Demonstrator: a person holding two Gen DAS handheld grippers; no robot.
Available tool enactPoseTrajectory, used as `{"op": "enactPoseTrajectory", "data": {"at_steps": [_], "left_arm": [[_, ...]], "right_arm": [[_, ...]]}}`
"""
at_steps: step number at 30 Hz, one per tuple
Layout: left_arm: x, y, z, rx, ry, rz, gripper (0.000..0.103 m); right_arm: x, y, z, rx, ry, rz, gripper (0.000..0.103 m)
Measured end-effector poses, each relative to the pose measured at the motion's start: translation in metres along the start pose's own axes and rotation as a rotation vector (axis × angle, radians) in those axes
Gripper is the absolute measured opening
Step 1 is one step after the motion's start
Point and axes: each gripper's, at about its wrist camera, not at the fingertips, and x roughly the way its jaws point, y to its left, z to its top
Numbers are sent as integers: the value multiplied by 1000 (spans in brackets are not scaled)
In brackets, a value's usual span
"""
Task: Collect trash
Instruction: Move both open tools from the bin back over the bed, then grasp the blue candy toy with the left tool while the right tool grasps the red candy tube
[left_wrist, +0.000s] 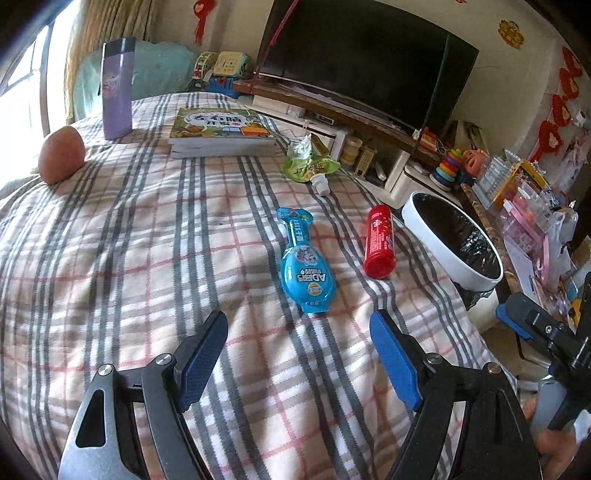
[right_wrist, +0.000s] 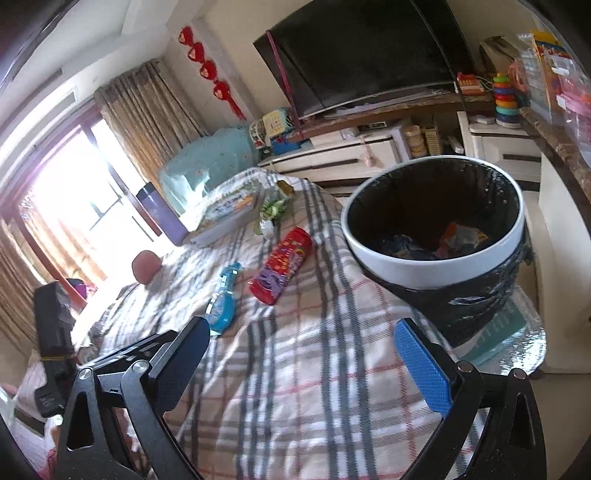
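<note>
A flat blue drink pouch (left_wrist: 306, 264) lies on the plaid bedspread (left_wrist: 147, 258) just ahead of my open, empty left gripper (left_wrist: 299, 332). A red tube-shaped can (left_wrist: 378, 242) lies to its right, and a crumpled green pouch (left_wrist: 308, 162) lies farther back. A white-rimmed bin (left_wrist: 454, 240) with a black liner stands off the bed's right edge. In the right wrist view my right gripper (right_wrist: 303, 339) is open and empty above the bedspread (right_wrist: 295, 387), with the bin (right_wrist: 436, 258) ahead right, holding some wrappers. The red can (right_wrist: 282, 271), the blue pouch (right_wrist: 223, 302) and the green pouch (right_wrist: 273, 208) lie ahead left.
A children's book (left_wrist: 221, 131), a purple flask (left_wrist: 117, 88) and a reddish egg-shaped object (left_wrist: 61, 155) sit at the far side of the bed. A TV (left_wrist: 369, 62) on a low cabinet stands behind. Cluttered toys and boxes (left_wrist: 524, 192) fill the right side.
</note>
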Motion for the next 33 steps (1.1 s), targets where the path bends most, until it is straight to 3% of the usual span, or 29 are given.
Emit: {"op": "enactPoseTrajectory", "data": {"at_steps": [11, 14, 16, 19, 23, 33], "left_arm": [[43, -9, 20, 43, 45, 23, 72], [62, -12, 25, 58, 73, 32, 63], [72, -12, 26, 68, 92, 37, 49], [78, -11, 29, 93, 88, 51, 38], [71, 2, 28, 62, 79, 19, 38], [44, 24, 9, 33, 84, 2, 39]], "right_arm": [[10, 3, 9, 2, 15, -7, 101], [17, 4, 11, -2, 32, -14, 101], [23, 6, 13, -5, 48, -12, 100], [31, 10, 12, -12, 65, -9, 100], [47, 15, 13, -24, 96, -1, 97], [102, 32, 23, -66, 162, -30, 79]]}}
